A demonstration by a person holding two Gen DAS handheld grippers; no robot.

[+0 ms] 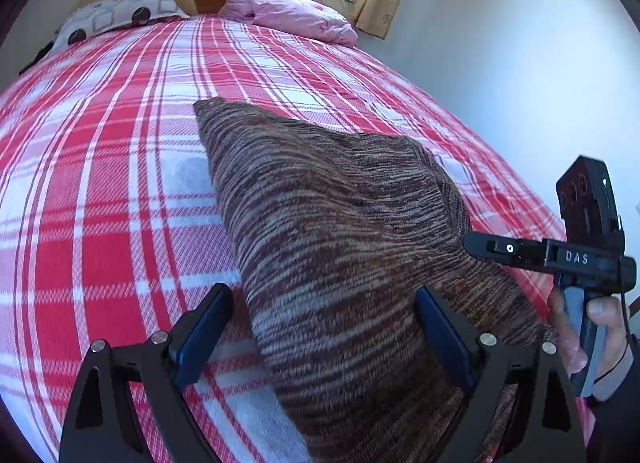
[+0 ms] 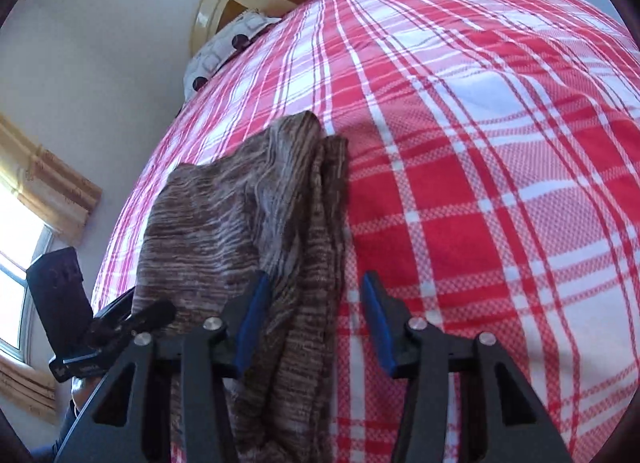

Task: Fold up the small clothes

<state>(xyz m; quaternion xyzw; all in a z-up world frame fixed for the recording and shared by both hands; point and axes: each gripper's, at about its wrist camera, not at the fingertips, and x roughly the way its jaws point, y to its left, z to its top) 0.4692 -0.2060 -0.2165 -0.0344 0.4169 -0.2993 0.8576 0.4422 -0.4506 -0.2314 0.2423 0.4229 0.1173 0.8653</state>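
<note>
The right gripper is hovering with jaws apart, straddling the near edge of the brown striped garment, probably lining up a pinch. The left gripper is gaping over it too, nothing held, while it's lying folded on the plaid bedspread.

My left gripper points downward, jaws spread wide, pads pressing on nothing. My right gripper also tilts downward, jaws parted, blue pads clear of contact. My right hand wraps the right gripper's handle, fingers curled round it.
</note>
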